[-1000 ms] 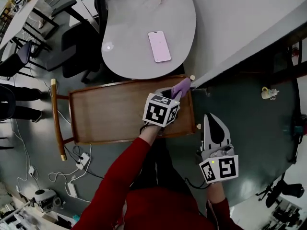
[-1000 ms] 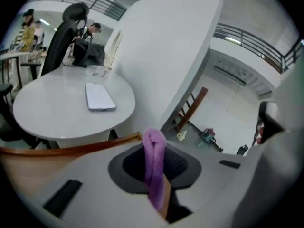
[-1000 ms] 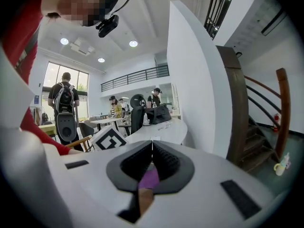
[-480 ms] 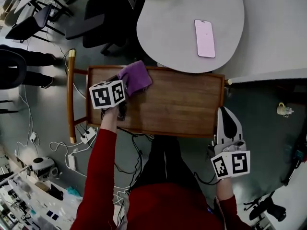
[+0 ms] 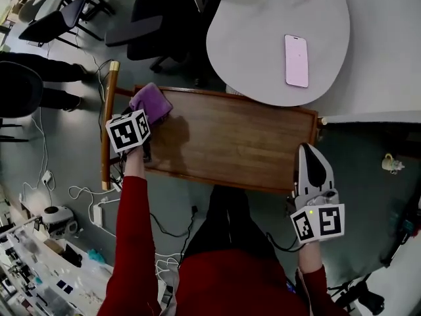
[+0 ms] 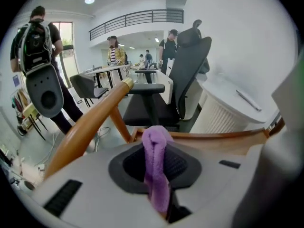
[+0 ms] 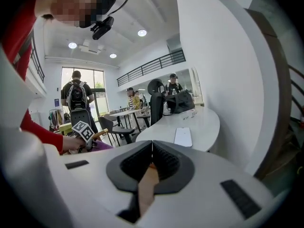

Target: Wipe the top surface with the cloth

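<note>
A purple cloth (image 5: 150, 102) lies bunched on the far left corner of the wooden top (image 5: 237, 143), next to its long side handle (image 5: 108, 124). My left gripper (image 5: 146, 116) is shut on the cloth, which hangs pinched between the jaws as a purple fold (image 6: 156, 167) in the left gripper view (image 6: 159, 163). My right gripper (image 5: 309, 153) hovers at the top's near right corner, shut and holding nothing (image 7: 152, 163). From there I see the left gripper's marker cube (image 7: 81, 131) and the cloth (image 7: 102, 145) beside it.
A rounded white table (image 5: 263, 51) overlaps the far edge of the wooden top and carries a pink phone (image 5: 296, 60). Dark office chairs (image 5: 148, 25) stand beyond. Cables and a power strip (image 5: 99, 219) lie on the floor at left. A person's legs (image 5: 33, 87) are at the far left.
My left gripper has swept the cloth from the top's far right corner across to its far left corner. The right gripper has stayed by the near right corner.
</note>
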